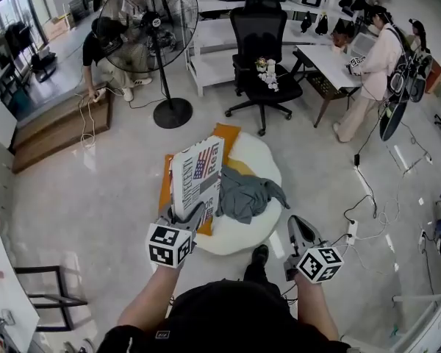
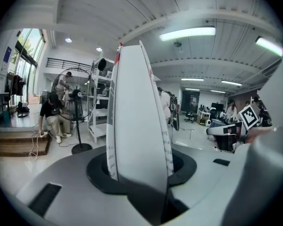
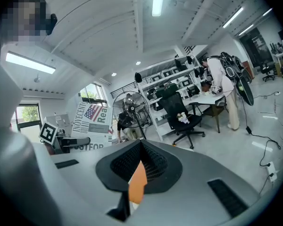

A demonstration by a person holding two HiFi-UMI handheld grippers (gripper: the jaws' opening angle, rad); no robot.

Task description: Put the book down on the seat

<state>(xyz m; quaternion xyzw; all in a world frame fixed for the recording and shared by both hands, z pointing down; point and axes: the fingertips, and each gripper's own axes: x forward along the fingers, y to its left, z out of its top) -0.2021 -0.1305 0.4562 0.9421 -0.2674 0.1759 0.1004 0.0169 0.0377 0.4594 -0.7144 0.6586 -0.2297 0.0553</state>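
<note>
My left gripper is shut on the lower edge of a white book and holds it upright, its flag-printed cover facing me. The book hangs over the near left side of the seat, a round white cushion on the floor. In the left gripper view the book stands edge-on between the jaws of the left gripper. A grey garment lies on the seat. My right gripper is shut and empty, to the right of the seat. The right gripper view also shows the book.
An orange mat sticks out from under the seat. Behind it stand a black office chair, a pedestal fan and a desk. One person stands at the desk, another crouches by a wooden platform. Cables trail on the right.
</note>
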